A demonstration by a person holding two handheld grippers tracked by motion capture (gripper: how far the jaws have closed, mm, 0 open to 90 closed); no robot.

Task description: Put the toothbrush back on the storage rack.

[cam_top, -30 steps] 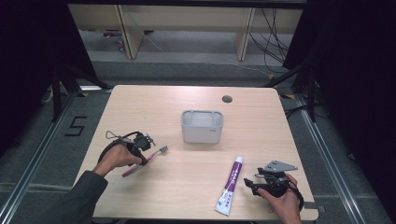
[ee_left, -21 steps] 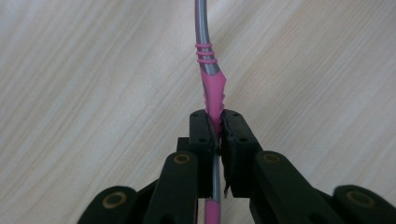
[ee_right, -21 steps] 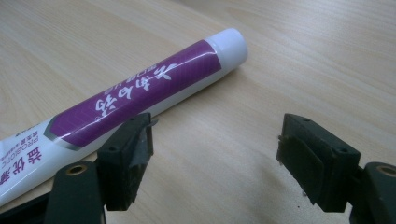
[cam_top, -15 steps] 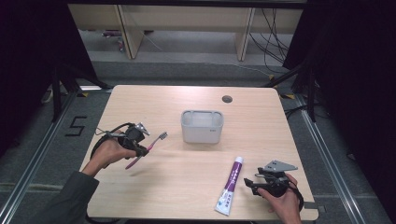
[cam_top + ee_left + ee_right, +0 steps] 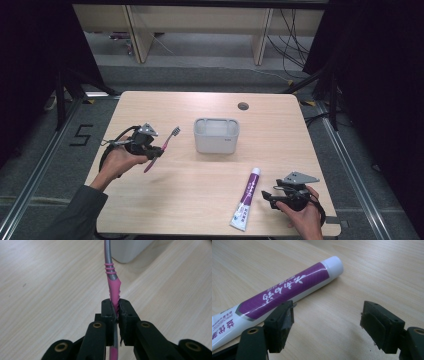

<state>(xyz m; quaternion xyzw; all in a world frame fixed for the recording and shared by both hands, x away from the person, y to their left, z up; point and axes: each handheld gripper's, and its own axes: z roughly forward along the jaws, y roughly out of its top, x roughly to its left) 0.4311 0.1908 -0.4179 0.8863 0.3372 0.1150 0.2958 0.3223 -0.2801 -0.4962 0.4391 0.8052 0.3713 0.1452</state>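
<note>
Wooden table (image 5: 200,200): carrying a grey tub (image 5: 216,135) at its middle.
Toothpaste tube (image 5: 246,198): lying just left of my right gripper (image 5: 269,196), whose jaws are gaping wide, empty.
Toothbrush (image 5: 161,149): my left gripper (image 5: 156,151) is clamping its pink handle, lifted, bristles toward the tub.

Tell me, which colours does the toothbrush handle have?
Pink and grey: the toothbrush handle shows best in the left gripper view.

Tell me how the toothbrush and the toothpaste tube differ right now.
The toothbrush is clamped in the left hand-held gripper and lifted off the table; the toothpaste tube lies flat, ungripped, beside the open right hand-held gripper. The toothbrush is thin, pink and grey; the tube is thicker, purple and white. Both point roughly towards the grey container.
</note>
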